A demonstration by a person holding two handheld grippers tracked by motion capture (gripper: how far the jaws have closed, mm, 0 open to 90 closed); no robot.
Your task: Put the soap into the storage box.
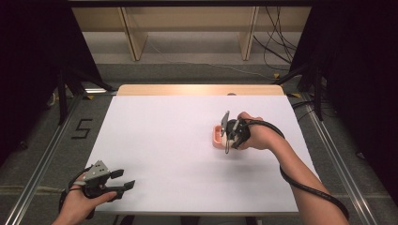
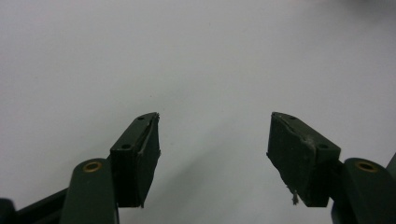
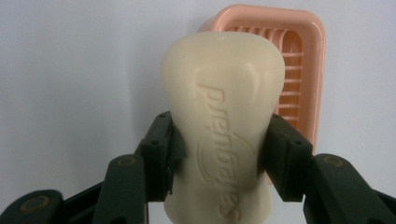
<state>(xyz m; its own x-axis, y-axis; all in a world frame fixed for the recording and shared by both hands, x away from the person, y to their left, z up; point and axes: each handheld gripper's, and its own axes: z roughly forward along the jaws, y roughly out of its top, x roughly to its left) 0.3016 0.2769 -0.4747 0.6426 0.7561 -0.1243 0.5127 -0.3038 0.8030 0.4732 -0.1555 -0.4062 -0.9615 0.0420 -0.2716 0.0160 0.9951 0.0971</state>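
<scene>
Over white table (image 1: 178,154), right tool (image 3: 219,154) grips soap (image 3: 224,102).

Grey floor (image 1: 42,140), prob. wooden shelving (image 1: 187,28).

A white table (image 1: 169,140) stands on a grey floor (image 1: 187,70). A strip of bare wood (image 1: 197,89) shows along the table's far edge, with a small dark spot (image 1: 231,94) on it. Left of the table, a 5 (image 1: 81,129) is marked on the floor in black. A metal rail (image 1: 40,166) runs along the floor on the left and another (image 1: 339,159) on the right. Beyond the table, 2 wooden uprights (image 1: 133,35) stand under a wooden shelf. Black cables (image 1: 274,42) trail over the floor at the far right. Black curtains (image 1: 33,47) hang on both sides, with black stand legs (image 1: 62,96) near them.
</scene>
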